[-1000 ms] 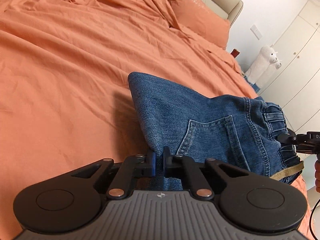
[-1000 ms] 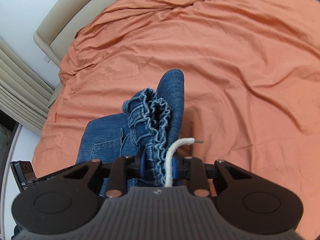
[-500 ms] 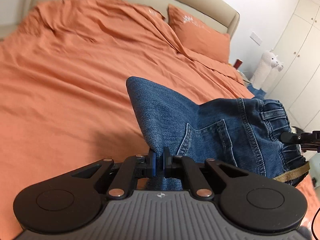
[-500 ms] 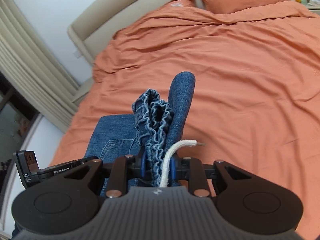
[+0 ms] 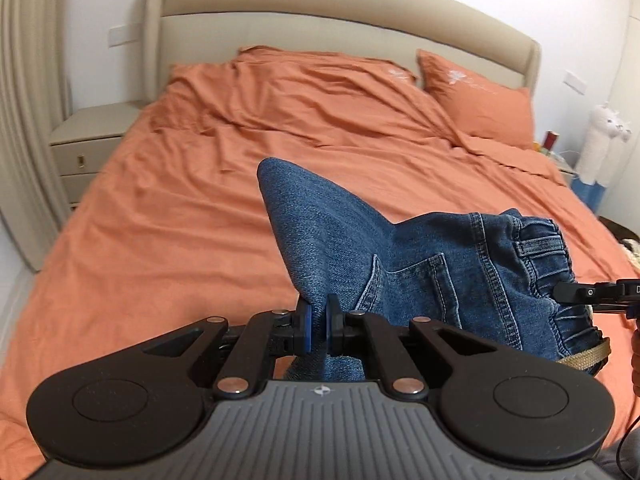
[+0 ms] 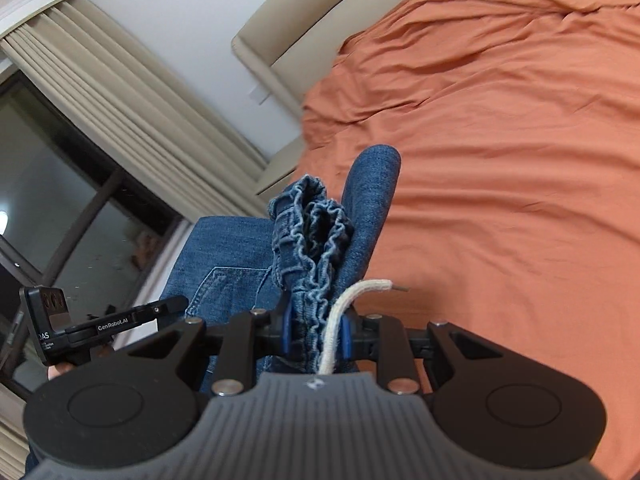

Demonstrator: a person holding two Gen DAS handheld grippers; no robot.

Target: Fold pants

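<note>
A: Status of each hand-held gripper, nearest first?

B: My left hand-held gripper (image 5: 317, 325) is clamped on a fold of the jeans (image 5: 420, 272); blue pads pinch the denim. My right hand-held gripper (image 6: 314, 334) is clamped on the gathered elastic waistband (image 6: 316, 236), with the white drawstring (image 6: 352, 304) running between its fingers.

A: Location of the garment?

B: I hold the jeans between both tools, raised above the orange bed cover (image 5: 168, 216). A back pocket (image 5: 412, 284) faces the left camera. Beyond: an orange pillow (image 5: 476, 100), then the beige headboard (image 5: 320, 20).
</note>
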